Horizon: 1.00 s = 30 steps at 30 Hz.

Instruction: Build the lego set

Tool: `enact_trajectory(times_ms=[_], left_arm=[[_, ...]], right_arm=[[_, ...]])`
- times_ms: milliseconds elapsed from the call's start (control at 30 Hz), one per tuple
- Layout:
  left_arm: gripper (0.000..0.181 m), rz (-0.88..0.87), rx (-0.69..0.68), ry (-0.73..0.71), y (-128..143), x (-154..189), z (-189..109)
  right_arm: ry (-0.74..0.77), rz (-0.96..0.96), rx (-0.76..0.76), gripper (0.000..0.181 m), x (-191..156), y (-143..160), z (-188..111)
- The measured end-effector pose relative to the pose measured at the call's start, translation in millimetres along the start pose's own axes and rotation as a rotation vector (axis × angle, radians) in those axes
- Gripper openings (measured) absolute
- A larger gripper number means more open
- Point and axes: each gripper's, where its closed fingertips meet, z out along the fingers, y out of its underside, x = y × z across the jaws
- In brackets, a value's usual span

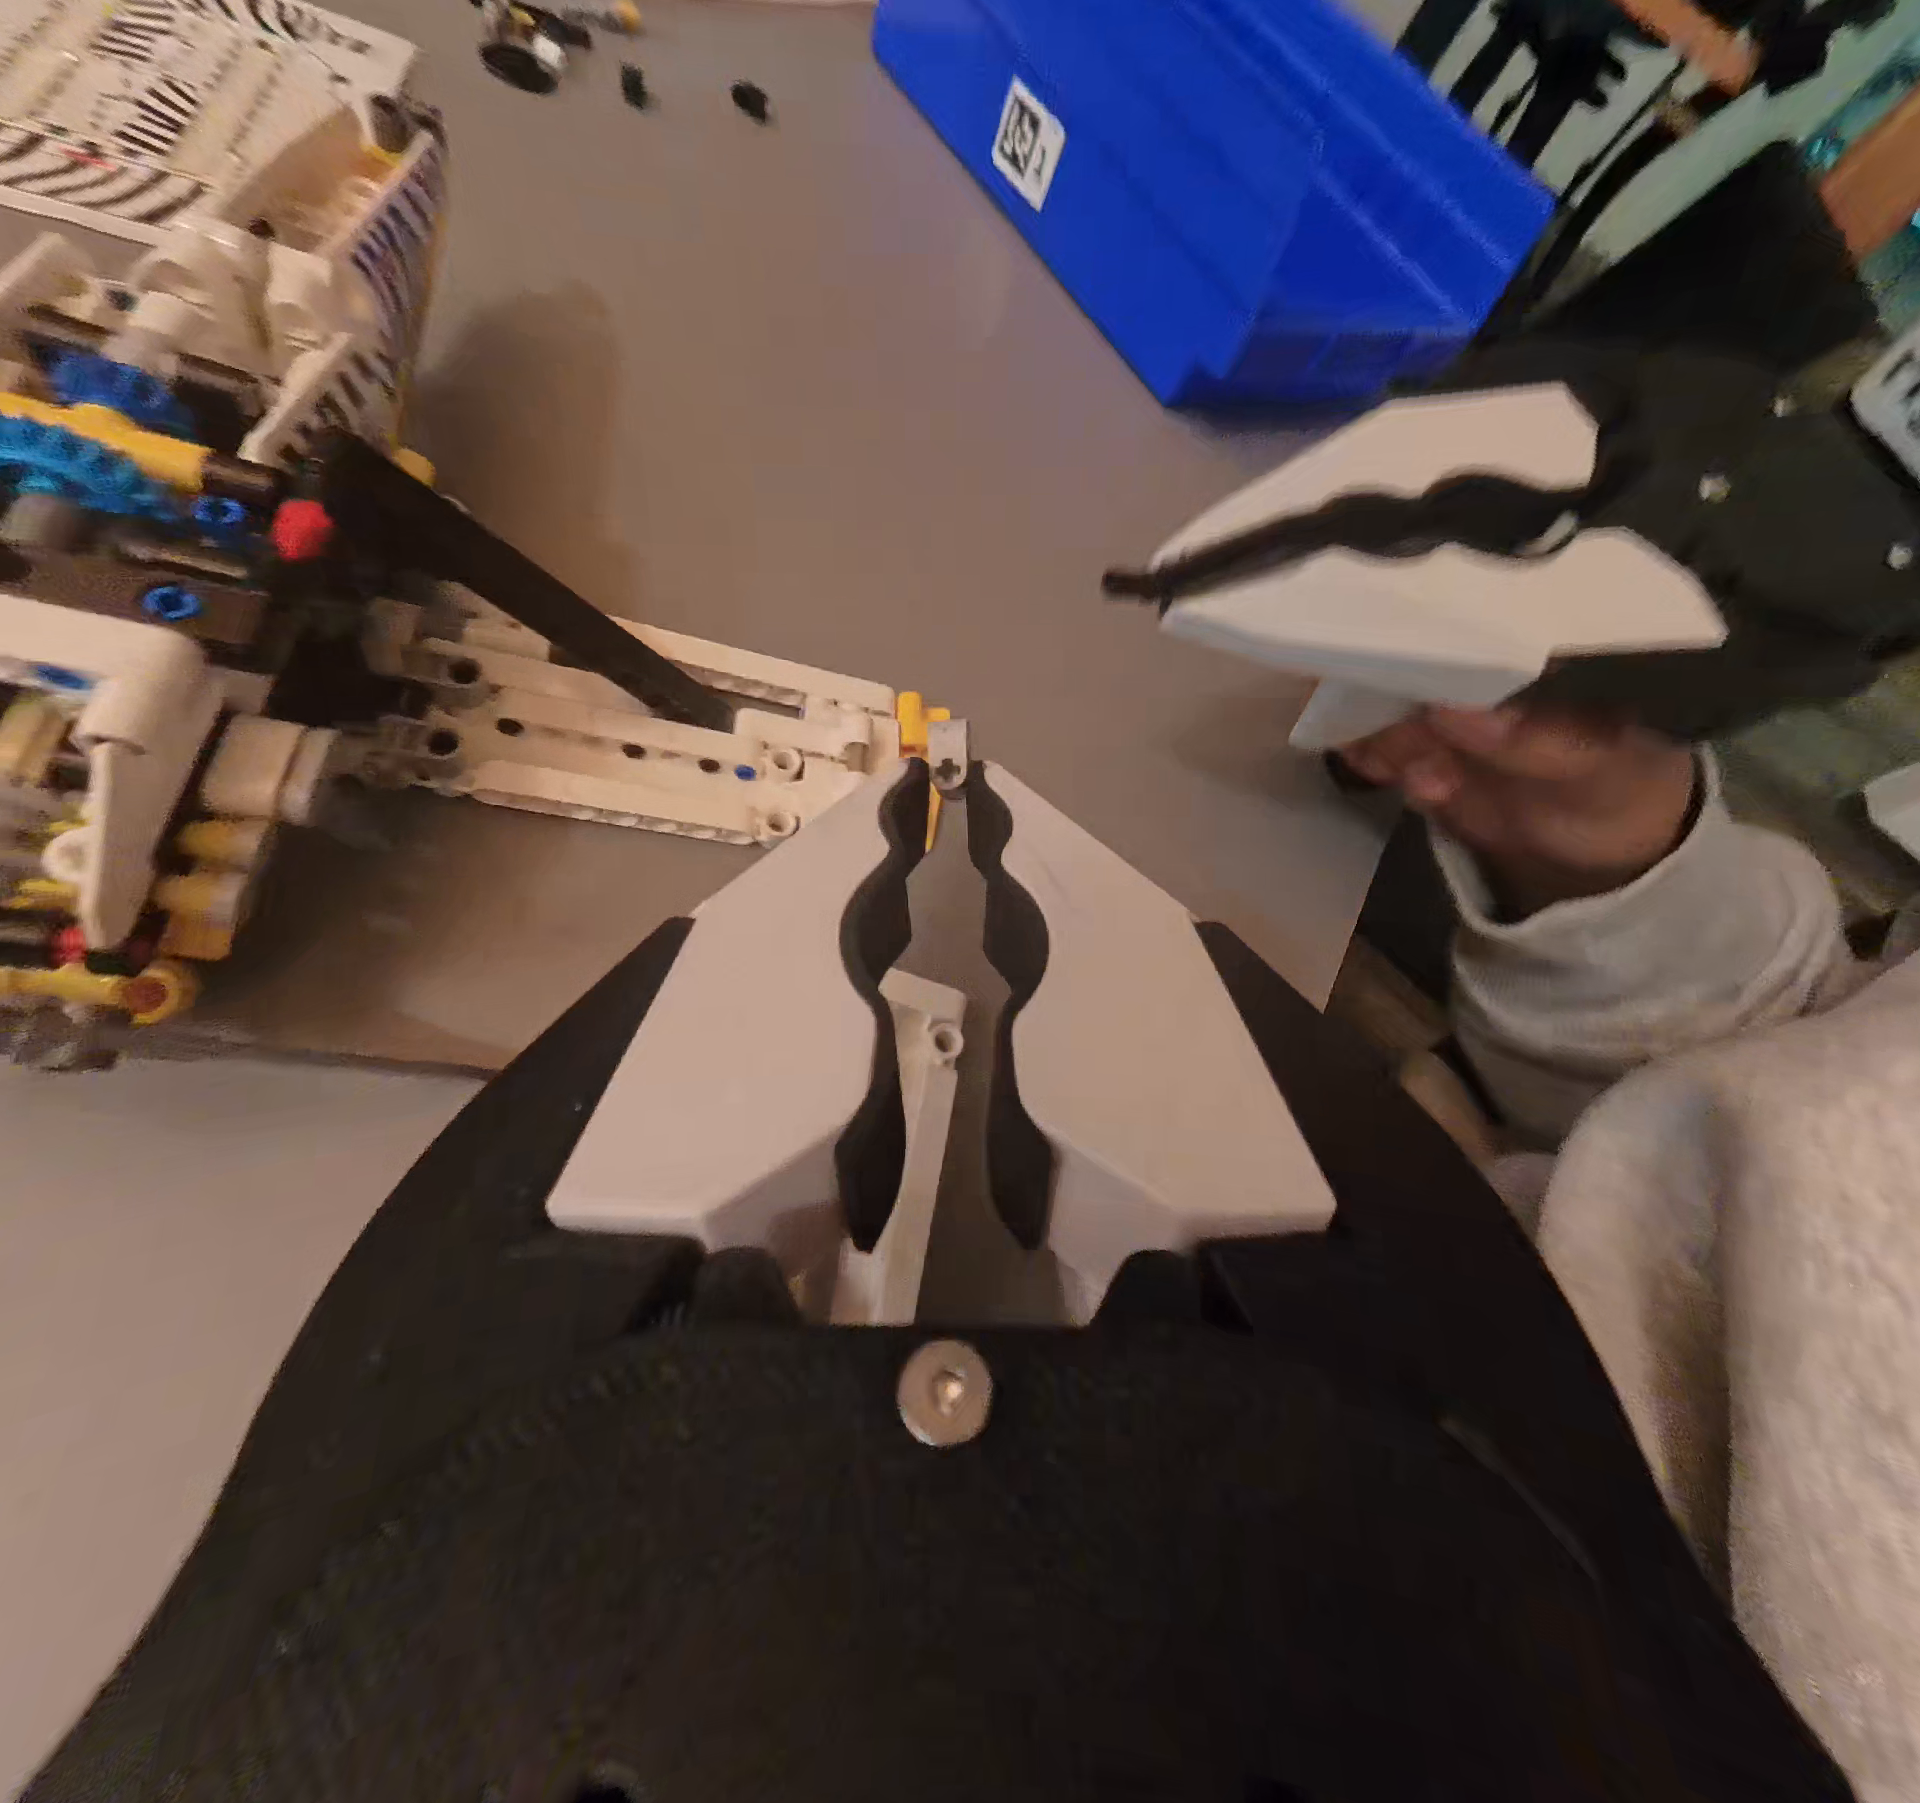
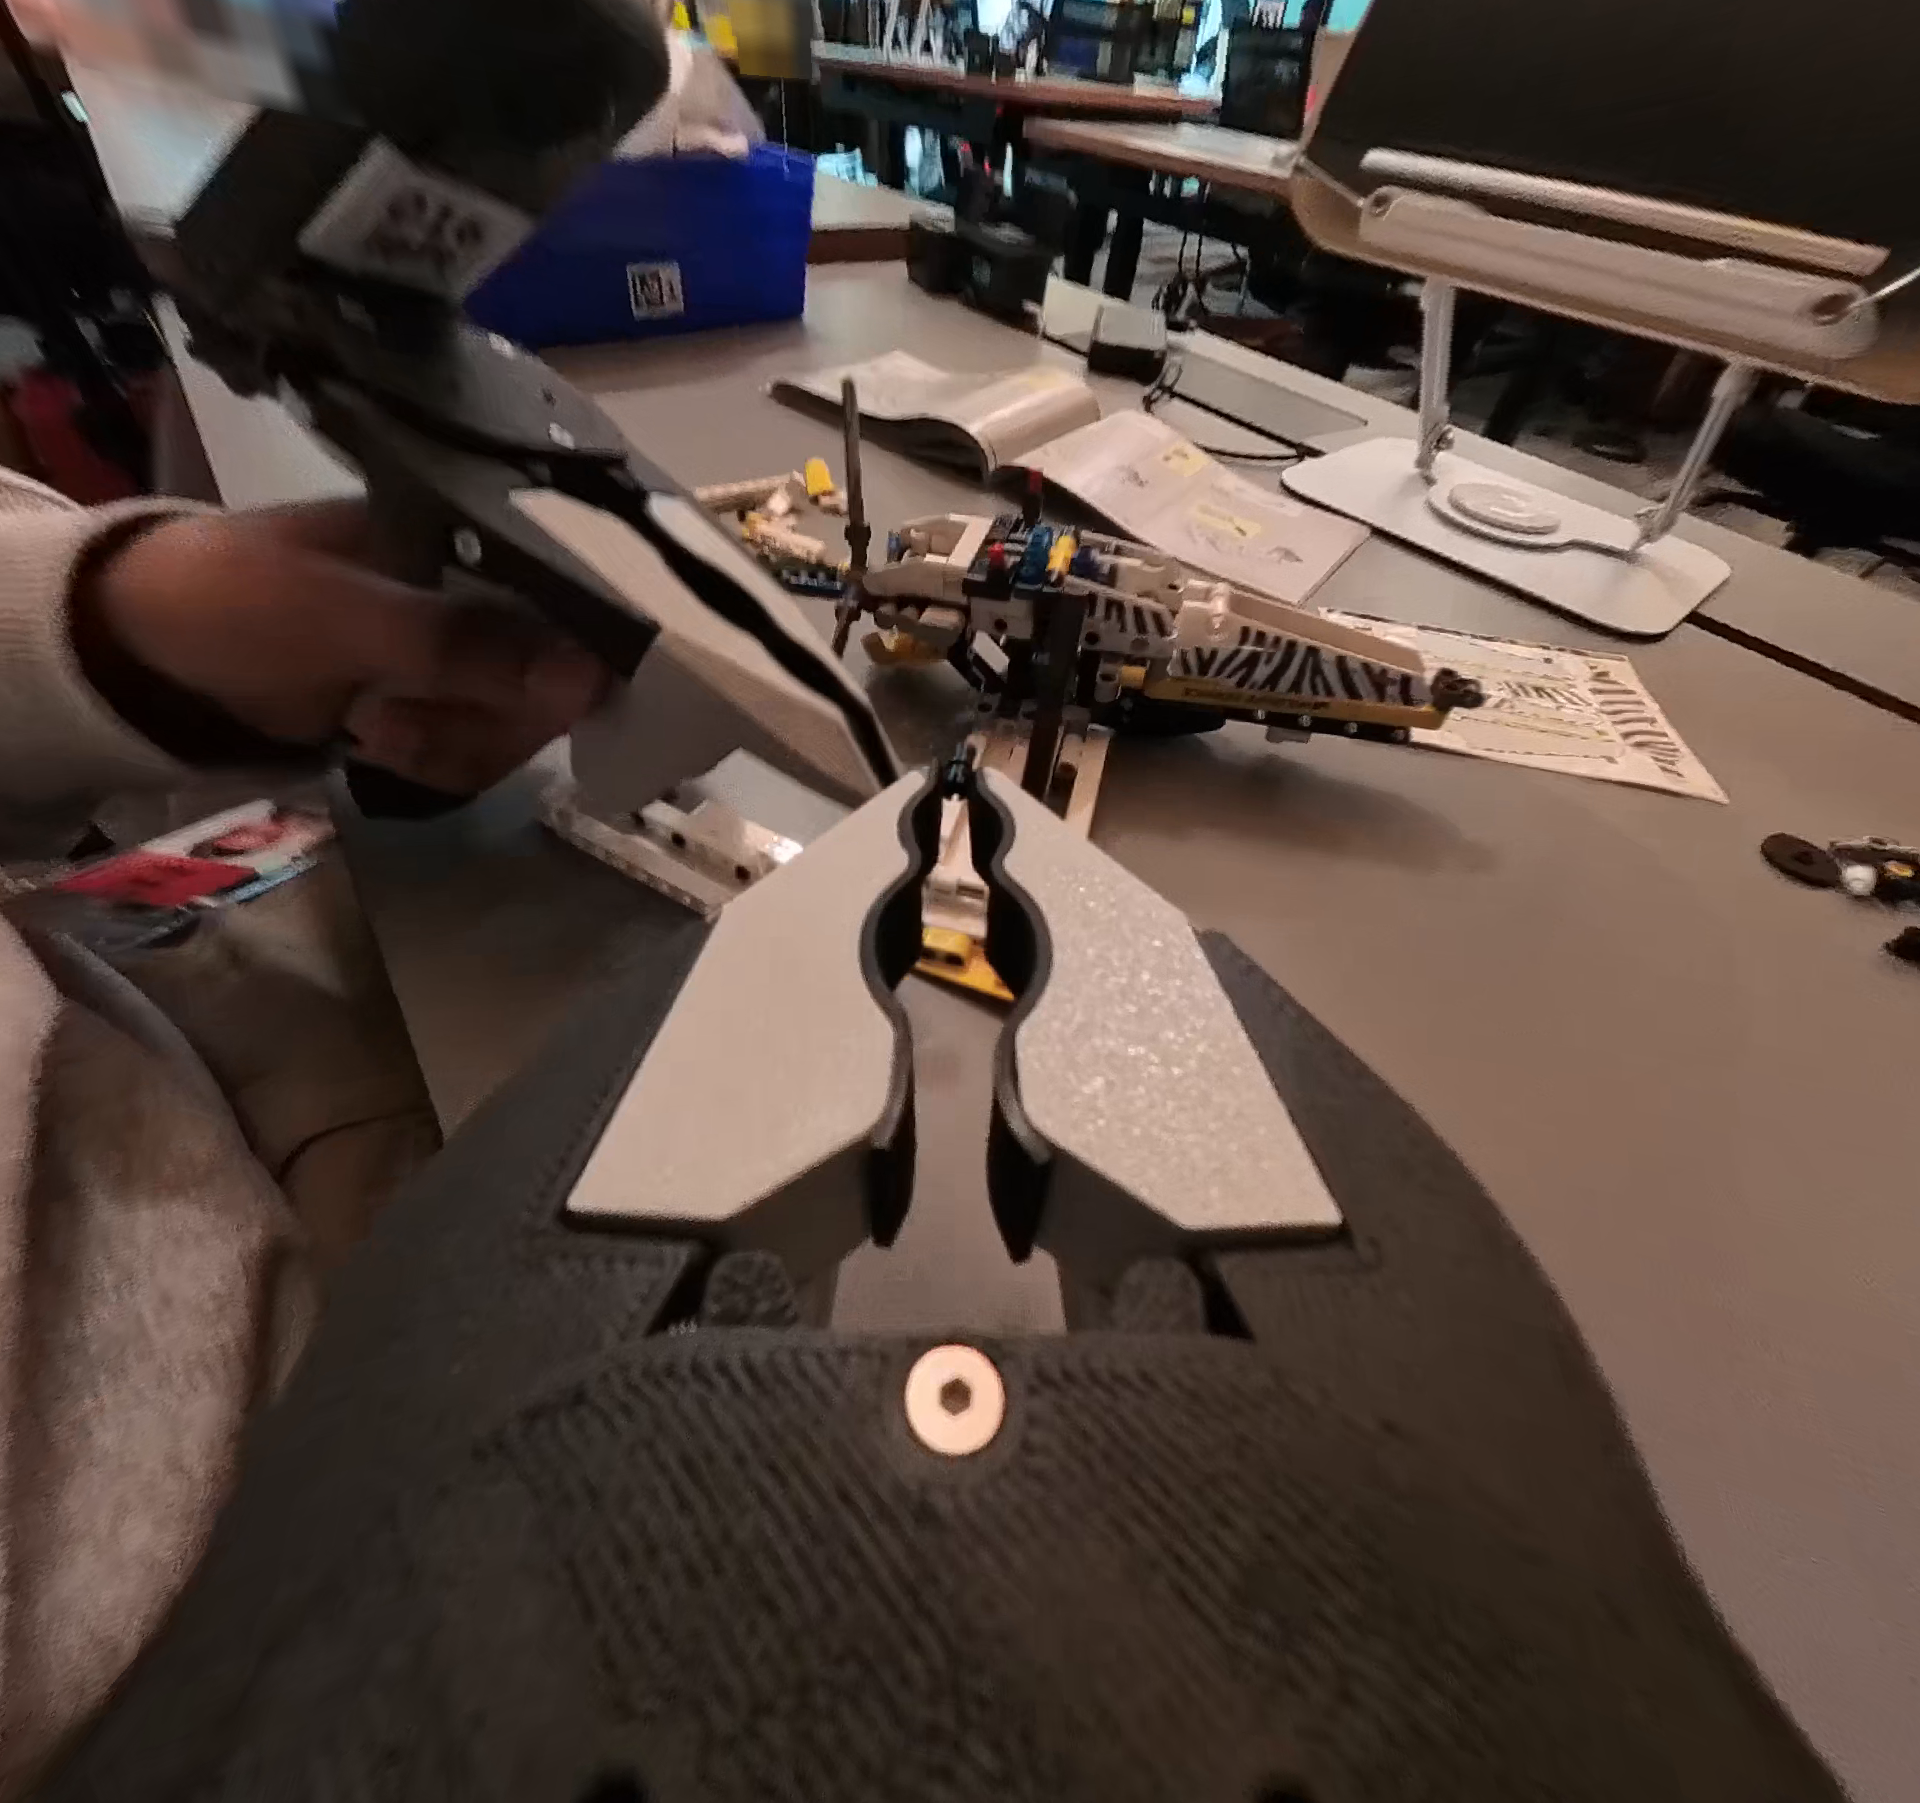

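Note:
The lego model (image 1: 208, 548), white, yellow and black with zebra-striped panels, lies on the grey table (image 1: 779, 382). A white beam arm (image 1: 644, 745) of the model reaches toward my left gripper (image 1: 945, 782). The left gripper is shut on a small grey connector (image 1: 951, 747) at that arm's yellow end (image 1: 914, 719). My right gripper (image 2: 951, 785) is shut on a small black pin (image 2: 954, 772) and is held just in front of the model (image 2: 1143, 631). It also shows in the left wrist view (image 1: 1138, 587), apart to the right. The left gripper (image 2: 883, 766) shows close beside it.
A blue bin (image 1: 1195, 153) stands at the back. An open instruction booklet (image 2: 1039, 444) and a striped sticker sheet (image 2: 1558, 714) lie behind the model. Loose small pieces (image 2: 1849, 870) lie on the right, and a monitor stand (image 2: 1507, 527) is at the back right. A white beam (image 1: 920, 1078) lies under the left gripper. My right fingertips sit around 5 cm from my left ones.

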Motion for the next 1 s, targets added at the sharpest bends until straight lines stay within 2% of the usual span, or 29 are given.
enact_trajectory(times_ms=[133, 500, 733, 1000], left_arm=[[0.004, 0.013, 0.048, -0.019, -6, -3, -5], [0.004, 0.137, 0.038, -0.091, -4, -1, -2], [0.003, 0.151, 0.075, -0.090, -9, 2, -4], [0.003, 0.253, 0.115, -0.134, -14, 7, -9]], right_arm=[[0.033, -0.102, -0.103, 0.002, -12, 14, 16], [0.113, -0.175, -0.173, 0.002, -11, 23, 25], [0.103, -0.085, -0.163, 0.002, -10, 21, 23], [0.012, 0.171, -0.120, 0.002, -11, 15, 19]])
